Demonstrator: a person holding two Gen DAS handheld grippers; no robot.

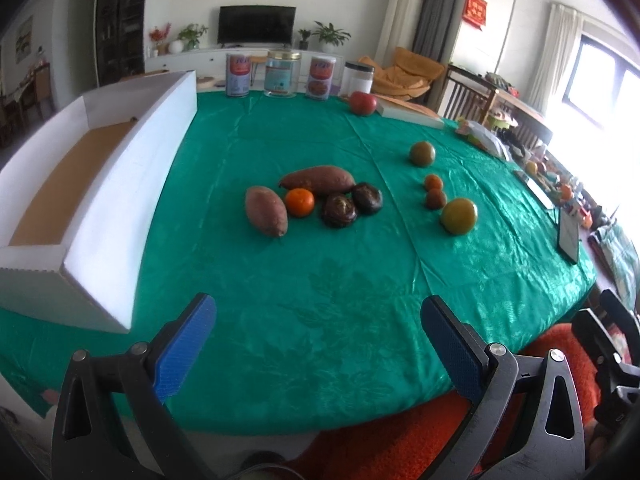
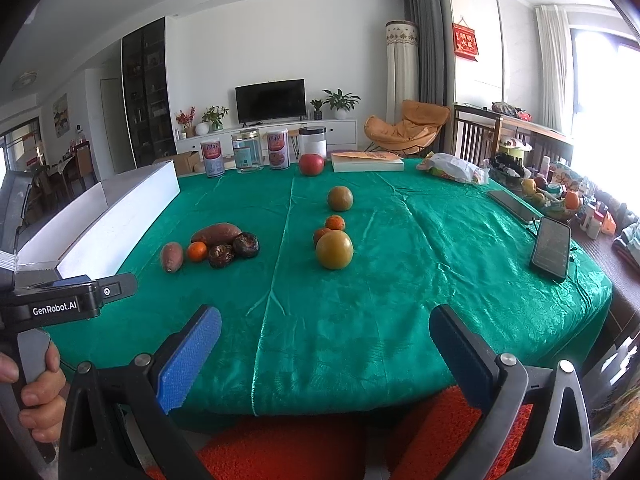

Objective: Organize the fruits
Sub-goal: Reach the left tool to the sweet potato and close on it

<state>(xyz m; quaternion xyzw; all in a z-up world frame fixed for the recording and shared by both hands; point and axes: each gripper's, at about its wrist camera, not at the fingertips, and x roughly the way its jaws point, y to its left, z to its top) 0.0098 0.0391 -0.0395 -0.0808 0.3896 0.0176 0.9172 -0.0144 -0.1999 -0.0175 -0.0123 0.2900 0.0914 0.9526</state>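
Fruit lies on the green-clothed table (image 2: 400,280): a tangerine (image 1: 299,201) sits among two sweet potatoes (image 1: 265,210) and two dark mushrooms (image 1: 339,210). Right of the tangerine, well apart, are two greenish oranges (image 1: 459,215) and two small tangerines (image 1: 435,198). Left of it stands a white box (image 1: 132,184). Left gripper (image 1: 318,348) and right gripper (image 2: 326,356) hover with jaws spread, empty.
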